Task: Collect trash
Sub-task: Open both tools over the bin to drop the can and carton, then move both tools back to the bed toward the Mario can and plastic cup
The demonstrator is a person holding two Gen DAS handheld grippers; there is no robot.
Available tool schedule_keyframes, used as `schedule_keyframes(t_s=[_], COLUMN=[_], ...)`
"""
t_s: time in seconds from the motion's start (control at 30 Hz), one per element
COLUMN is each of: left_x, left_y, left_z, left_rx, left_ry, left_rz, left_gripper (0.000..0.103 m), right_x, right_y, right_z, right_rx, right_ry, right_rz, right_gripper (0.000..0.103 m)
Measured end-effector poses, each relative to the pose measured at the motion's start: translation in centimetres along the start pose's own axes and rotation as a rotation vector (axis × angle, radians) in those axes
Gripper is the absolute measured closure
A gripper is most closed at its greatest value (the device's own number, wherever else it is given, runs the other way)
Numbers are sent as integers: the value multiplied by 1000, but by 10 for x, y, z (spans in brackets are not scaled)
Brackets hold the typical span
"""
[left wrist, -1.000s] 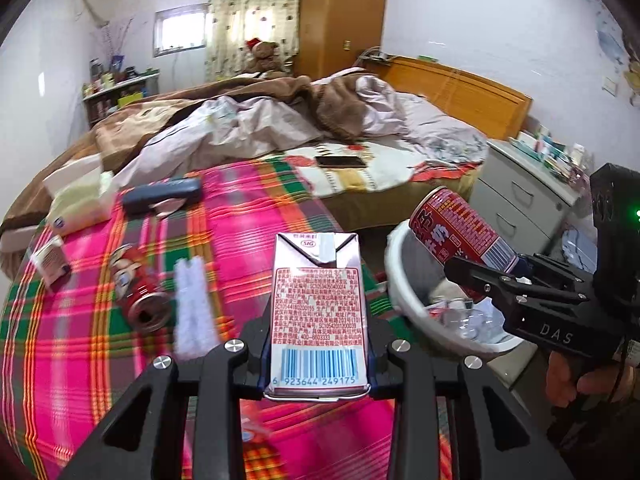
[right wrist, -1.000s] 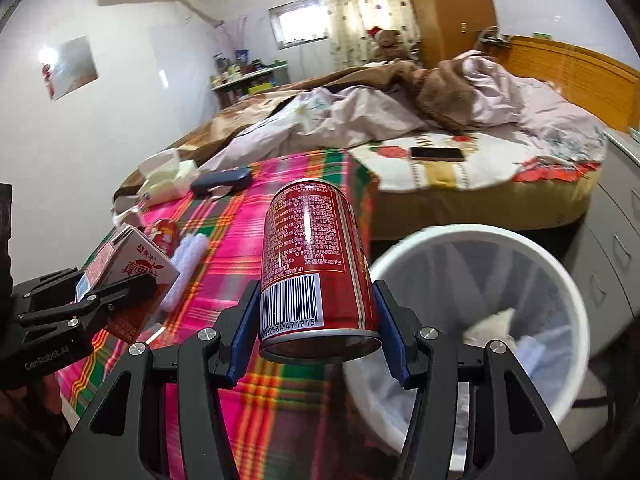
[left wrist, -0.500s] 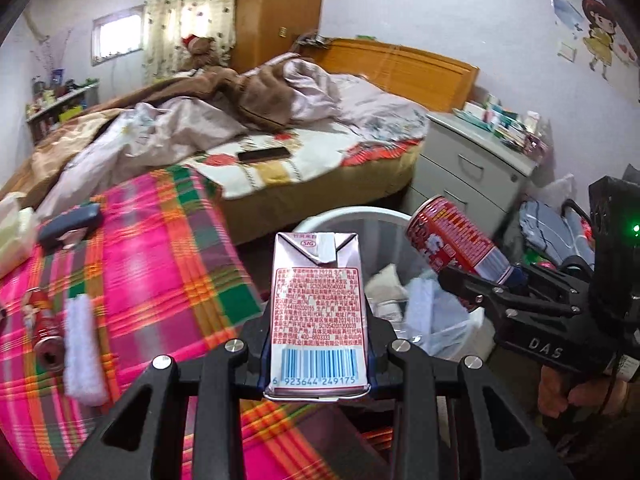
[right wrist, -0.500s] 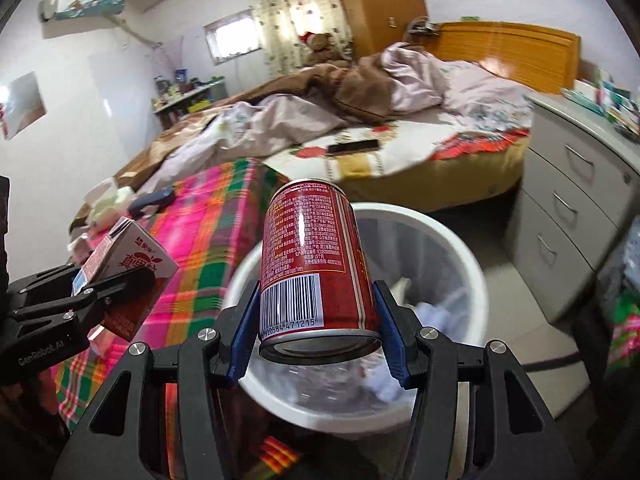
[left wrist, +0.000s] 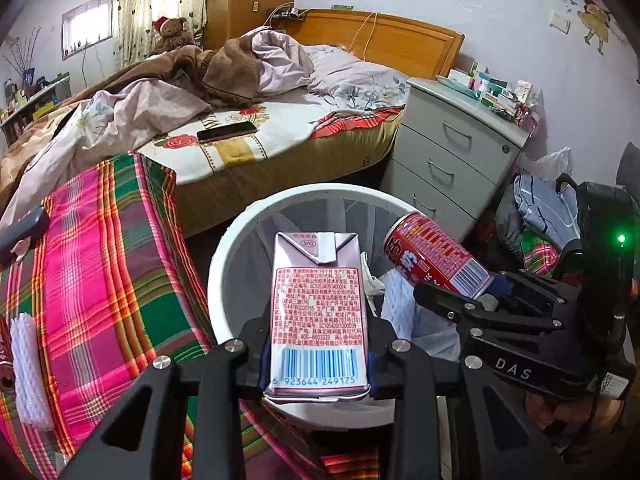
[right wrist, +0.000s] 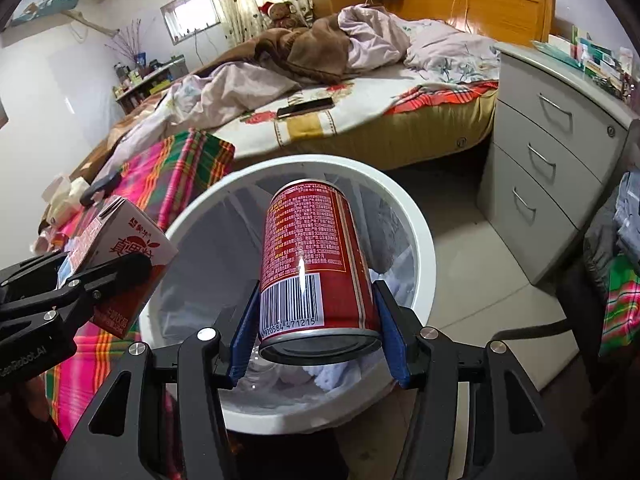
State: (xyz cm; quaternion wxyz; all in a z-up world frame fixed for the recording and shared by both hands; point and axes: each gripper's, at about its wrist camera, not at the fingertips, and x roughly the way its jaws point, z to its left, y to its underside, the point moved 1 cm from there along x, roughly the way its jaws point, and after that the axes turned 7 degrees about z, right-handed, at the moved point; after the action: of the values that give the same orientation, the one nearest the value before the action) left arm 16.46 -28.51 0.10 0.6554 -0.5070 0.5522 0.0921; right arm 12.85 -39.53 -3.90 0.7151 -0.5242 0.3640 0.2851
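My left gripper (left wrist: 318, 360) is shut on a pink drink carton (left wrist: 318, 312), held upright over the near rim of the white trash bin (left wrist: 224, 256). The same carton (right wrist: 120, 264) shows at the left of the right wrist view. My right gripper (right wrist: 316, 336) is shut on a red can (right wrist: 312, 256), tilted over the open bin (right wrist: 420, 240). That can (left wrist: 436, 260) also appears at the right of the left wrist view. Paper and white wrapping lie inside the bin. A second red can (left wrist: 4, 360) and a white foam sleeve (left wrist: 28, 372) lie on the plaid cloth.
A pink and green plaid cloth (left wrist: 100, 264) covers the surface left of the bin. Behind it is a bed with crumpled bedding and a phone (left wrist: 226, 131). A grey drawer cabinet (left wrist: 452, 160) stands to the right, with clothes piled on the floor beside it (left wrist: 540, 208).
Both grippers have swung right from above the plaid cloth to above the bin, carrying the carton and the can. The bin now fills the middle of both views.
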Motion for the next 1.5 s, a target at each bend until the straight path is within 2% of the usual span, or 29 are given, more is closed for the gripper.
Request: schedule_keyframes(t_s=[0.07,0.2,0.63,1.07,1.17,1.5], left_x=[1,-2,-30,-63,-72,-99], left_y=[0,2,12,37,43,71], left_z=[2,5,25,54,63,104], left_rx=[-6,-16,-74,-126,-131,-215], left_ry=[-2,-6,-6,-58,-98,-142], left_rz=[2,-13,-64,-109,-128,-158], left_gripper=[66,39,35,35,35,35], right_x=[1,-3,-15,-26,-27,-25], right_y=[0,-3,-2,5,6,18], right_z=[1,-2,13,46,55,90], right_rx=[-7,4,-13,-55,-67,-99], right_ry=[12,-13,-8,-32,-41,-96], right_rz=[-3,-18,-62,-91,-97,-94], right_gripper=[47,47,46,46,46,46])
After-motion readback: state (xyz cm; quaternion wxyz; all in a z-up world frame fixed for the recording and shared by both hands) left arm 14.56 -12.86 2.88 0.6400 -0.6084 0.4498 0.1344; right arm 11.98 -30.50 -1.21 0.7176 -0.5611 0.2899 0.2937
